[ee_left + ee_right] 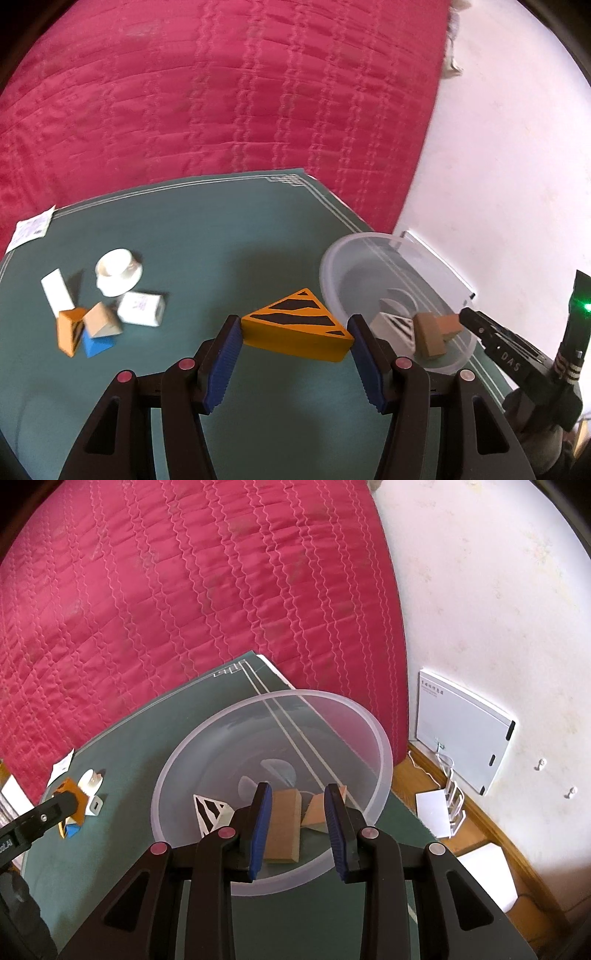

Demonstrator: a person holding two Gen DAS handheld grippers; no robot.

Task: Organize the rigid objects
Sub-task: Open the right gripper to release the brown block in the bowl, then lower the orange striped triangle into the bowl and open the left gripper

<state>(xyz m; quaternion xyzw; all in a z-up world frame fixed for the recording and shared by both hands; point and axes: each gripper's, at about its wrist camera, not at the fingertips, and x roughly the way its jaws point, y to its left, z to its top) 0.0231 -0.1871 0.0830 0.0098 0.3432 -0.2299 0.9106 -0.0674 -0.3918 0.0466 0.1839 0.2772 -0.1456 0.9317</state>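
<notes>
We hold the left gripper [295,334] with its blue pads [225,360] pressed against the two ends of an orange wedge block with black stripes [297,325], which hangs clear above the green mat [229,229], just beside the rim of the translucent plastic bowl [332,273]. Our right gripper [297,821] hangs over the near side of that bowl; its jaws stand a narrow gap apart with nothing pinched between them, and through the gap we see the brown wooden block [282,827] lying on the bowl's floor. Inside the bowl we also see a white wedge with black stripes [210,810] and a second tan piece [316,806] to the right of the brown block. The remaining pieces sit well apart at the left of the mat: a white roll of tape [118,271], a white box [142,308], an upright white block [57,291], a tan wedge [101,319], a blue wedge [98,345] and a second orange striped block [70,332], the last three touching one another. The mat lies on a red quilted bedcover [221,92].
</notes>
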